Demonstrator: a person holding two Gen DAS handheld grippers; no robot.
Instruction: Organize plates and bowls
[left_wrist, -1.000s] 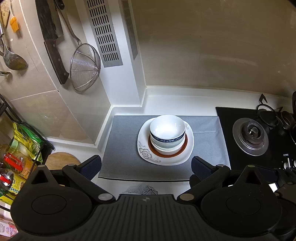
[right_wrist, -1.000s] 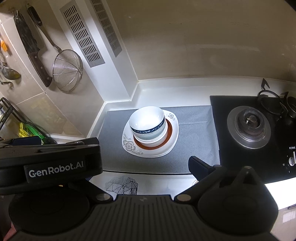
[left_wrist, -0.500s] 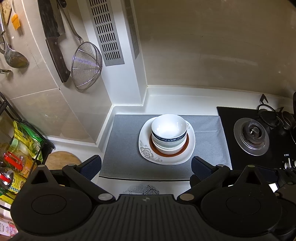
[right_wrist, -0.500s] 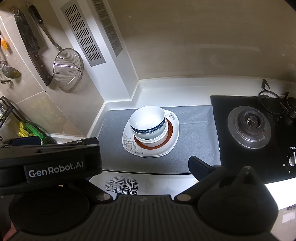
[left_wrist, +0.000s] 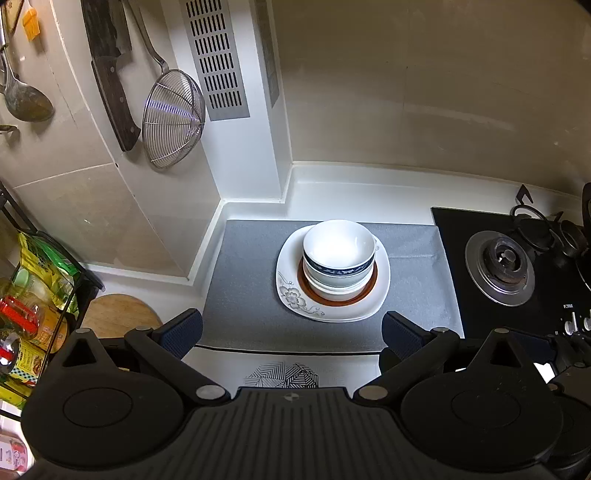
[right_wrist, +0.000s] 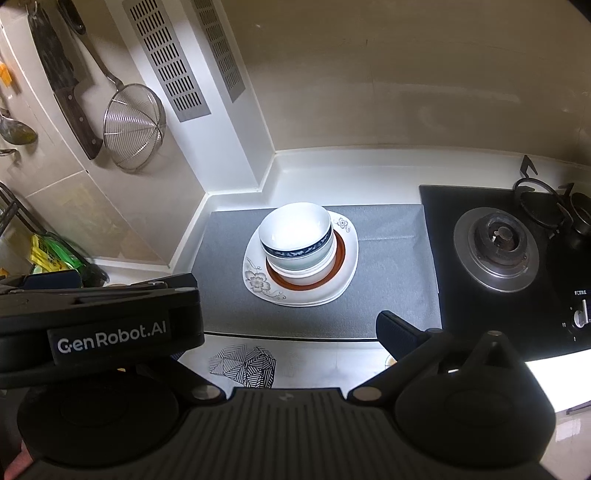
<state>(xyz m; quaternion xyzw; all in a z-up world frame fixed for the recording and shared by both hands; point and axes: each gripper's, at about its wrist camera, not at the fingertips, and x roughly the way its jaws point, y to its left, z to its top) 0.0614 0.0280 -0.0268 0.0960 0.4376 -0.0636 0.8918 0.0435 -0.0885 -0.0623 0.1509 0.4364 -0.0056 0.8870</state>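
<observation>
Hovering above the counter (left_wrist: 369, 192) near edge: left claw (left_wrist: 291, 326), fingers spread wide, empty. Right claw (right_wrist: 284, 325) likewise apart, partly masked by the left unit. Centred on grey mat (left_wrist: 240, 288): square floral plate (left_wrist: 291, 295), brown-rimmed plate (left_wrist: 334, 298), stacked bowls (left_wrist: 338, 251). Gas burner (left_wrist: 498, 267) to the right.

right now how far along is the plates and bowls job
Stacking looks done: the blue-rimmed bowl sits nested on other bowls, on a brown-rimmed plate, on the floral plate, all on the grey mat. Nothing is in hand: the left hand-held gripper is open and short of the stack; the right hand-held gripper is empty too. Little seems left.
</observation>
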